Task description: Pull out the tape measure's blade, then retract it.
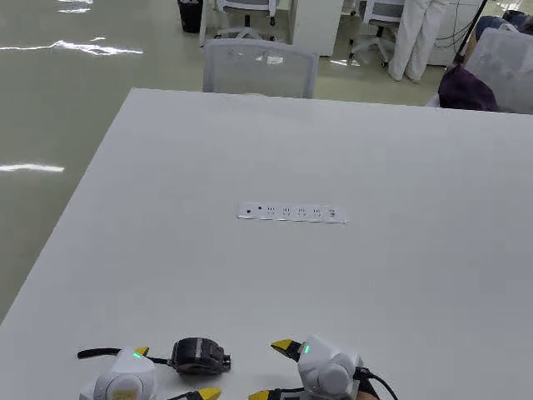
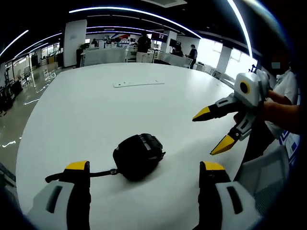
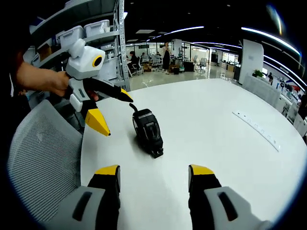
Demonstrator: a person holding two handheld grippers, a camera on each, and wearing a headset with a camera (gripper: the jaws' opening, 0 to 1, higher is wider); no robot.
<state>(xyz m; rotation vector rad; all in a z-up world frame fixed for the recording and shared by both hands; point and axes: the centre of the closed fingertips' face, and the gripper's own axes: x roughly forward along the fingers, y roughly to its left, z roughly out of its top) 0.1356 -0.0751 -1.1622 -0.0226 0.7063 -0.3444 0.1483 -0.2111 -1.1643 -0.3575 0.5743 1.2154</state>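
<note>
Head view: one black tape measure (image 1: 200,356) lies at the near edge of the white counter (image 1: 333,150). Two hand-held grippers flank it: the left hand-held gripper (image 1: 173,372) straddles it, the right hand-held gripper (image 1: 271,370) is just beside it. Beyond the tape measure are one white power strip (image 1: 291,213) and one grey mesh chair (image 1: 260,68).

Left gripper view: jaws wide either side of the tape measure, apart from its case.

Right gripper view: jaws wide, holding nothing — the tape measure lies ahead, with an open office behind.

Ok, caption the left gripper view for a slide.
Open left claw faces the black tape measure on the white table.
</note>
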